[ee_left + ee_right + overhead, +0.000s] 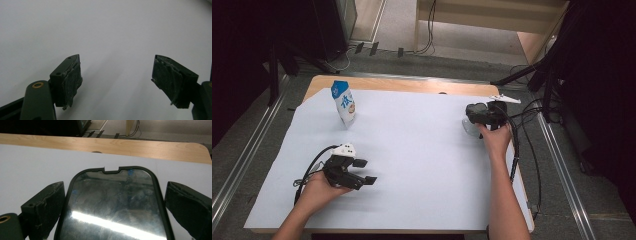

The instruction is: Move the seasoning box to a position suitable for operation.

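A clear, rounded container (113,202) with a dark rim and a notch in its far edge lies flat on the white sheet. My right gripper (116,186) straddles it, one jaw on each side. Thin gaps show between the pads and the rim, so it is open. In the high view that gripper (477,116) is at the table's far right, over the pale container (468,128). My left gripper (366,171) rests near the front left. Its jaws (116,80) stand wide apart, with only white paper between them. A blue-and-white carton (343,102) stands upright at the far left.
A white paper sheet (412,150) covers most of the wooden table (412,85), leaving bare wood along the far edge. Black cables (524,145) trail off the right side. Dark stands and a floor rail flank the table.
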Tool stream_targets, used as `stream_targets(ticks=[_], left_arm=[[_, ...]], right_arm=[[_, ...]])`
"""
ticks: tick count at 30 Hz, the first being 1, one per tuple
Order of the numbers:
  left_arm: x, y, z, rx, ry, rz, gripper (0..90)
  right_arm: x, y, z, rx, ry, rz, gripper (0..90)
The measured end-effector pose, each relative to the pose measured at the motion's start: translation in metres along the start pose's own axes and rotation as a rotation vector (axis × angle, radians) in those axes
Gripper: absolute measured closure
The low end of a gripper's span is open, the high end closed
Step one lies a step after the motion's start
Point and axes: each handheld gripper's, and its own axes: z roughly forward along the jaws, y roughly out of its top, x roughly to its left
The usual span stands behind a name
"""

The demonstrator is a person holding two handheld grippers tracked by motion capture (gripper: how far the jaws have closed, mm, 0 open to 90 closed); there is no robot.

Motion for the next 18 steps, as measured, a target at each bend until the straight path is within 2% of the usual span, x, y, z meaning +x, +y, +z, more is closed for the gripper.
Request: stream_targets(ticks=[3,5,7,10,12,18], left_arm=[[-0.001,0.0,0.0,0.002,0.005,0.003,23.9],[-0.001,0.0,0.0,-0.002,0.004,0.004,23.9],[-0.001,0.0,-0.001,-0.002,0.006,0.004,23.9],[0.0,0.0,-0.001,-0.004,0.005,-0.002,23.9],[0.0,0.0,-0.002,0.0,0.004,-0.002,23.9],[0.0,0.0,-0.001,-0.002,-0.002,0.002,23.9]], right_arm=[[0.003,-0.005,0.004,0.007,-0.003,-0.003,4.3],[0.005,-0.01,0.007,0.008,-0.039,-0.022,4.5],[0.005,-0.012,0.008,0.008,-0.051,-0.026,4.6],[0.007,-0.016,0.009,-0.015,-0.033,-0.013,7.3],[0.008,-0.022,0.007,-0.072,-0.057,-0.012,12.5],[0.009,-0.023,0.007,-0.071,-0.065,-0.019,12.7]])
